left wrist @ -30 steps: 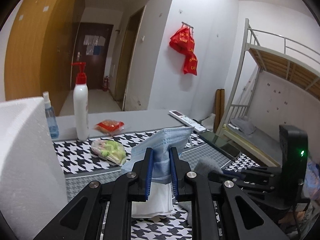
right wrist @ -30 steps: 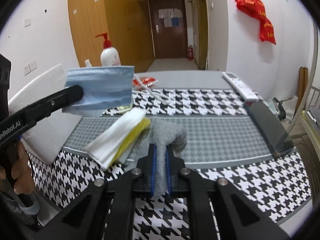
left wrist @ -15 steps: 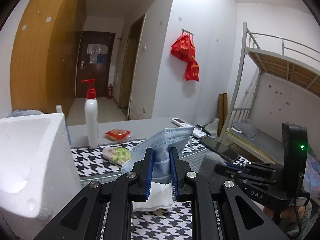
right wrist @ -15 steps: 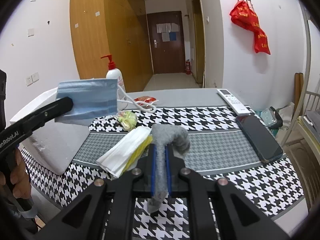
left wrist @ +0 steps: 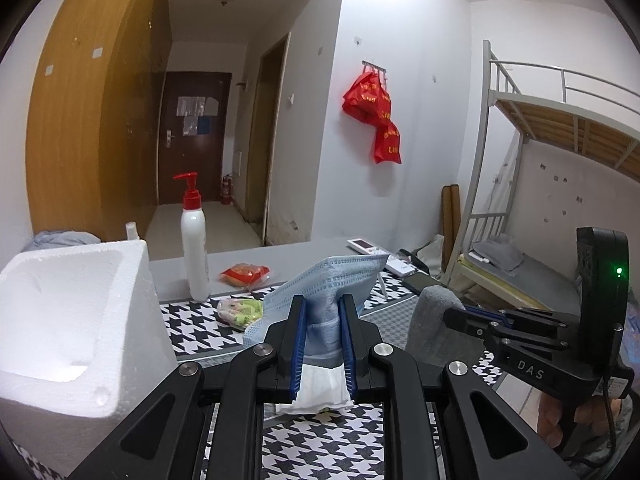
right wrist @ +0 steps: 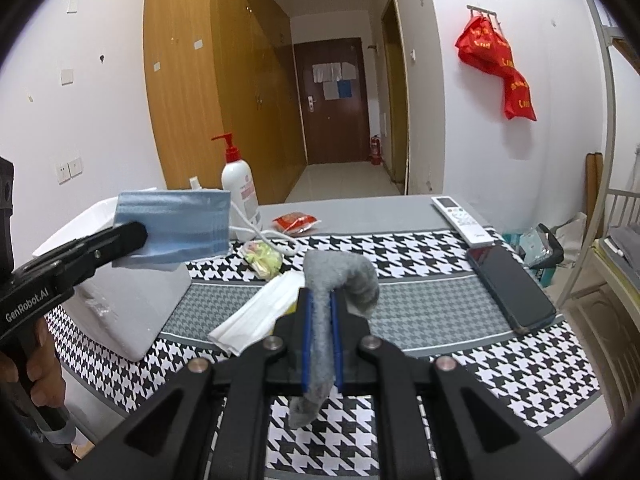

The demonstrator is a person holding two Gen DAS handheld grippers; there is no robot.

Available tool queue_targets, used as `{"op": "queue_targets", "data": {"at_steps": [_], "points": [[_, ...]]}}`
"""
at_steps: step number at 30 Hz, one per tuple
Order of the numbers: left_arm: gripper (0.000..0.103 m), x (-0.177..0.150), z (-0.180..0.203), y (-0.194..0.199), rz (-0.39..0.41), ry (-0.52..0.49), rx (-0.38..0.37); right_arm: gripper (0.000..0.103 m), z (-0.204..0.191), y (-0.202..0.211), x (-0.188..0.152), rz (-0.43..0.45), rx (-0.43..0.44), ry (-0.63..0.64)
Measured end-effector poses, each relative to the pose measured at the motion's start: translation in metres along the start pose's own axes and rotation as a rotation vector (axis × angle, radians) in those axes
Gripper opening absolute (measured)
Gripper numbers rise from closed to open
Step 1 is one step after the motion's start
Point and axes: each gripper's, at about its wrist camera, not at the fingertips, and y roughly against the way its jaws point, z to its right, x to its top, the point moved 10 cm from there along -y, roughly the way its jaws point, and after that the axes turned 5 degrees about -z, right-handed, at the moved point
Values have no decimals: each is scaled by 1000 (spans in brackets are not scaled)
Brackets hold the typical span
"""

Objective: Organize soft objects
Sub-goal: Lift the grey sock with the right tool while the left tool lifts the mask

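Left gripper: pinching a pleated pale-blue face mask, holding it in the air beside the open white foam box.

Right gripper: clamping a fuzzy grey sock, its ends drooping above the black-and-white houndstooth tablecloth.

Lying on the cloth: a folded white tissue stack, a green-yellow snack packet, a dark smartphone, a white remote control. Standing behind: a white pump bottle with red nozzle.

pleated cloth mask, fuzzy grey sock
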Motion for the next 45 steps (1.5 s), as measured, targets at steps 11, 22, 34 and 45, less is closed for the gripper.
{"op": "queue_targets", "data": {"at_steps": [11, 22, 34, 45], "points": [[18, 12, -7, 14, 8, -2, 7, 12, -16, 16, 11, 35, 13, 25], [18, 23, -17, 26, 26, -2, 12, 11, -34, 18, 25, 65, 23, 44], [18, 26, -23, 36, 48, -27, 45, 64, -26, -2, -22, -58, 23, 46], [18, 38, -30, 53, 89, -28, 78, 64, -10, -33, -65, -178, -7, 37]]}}
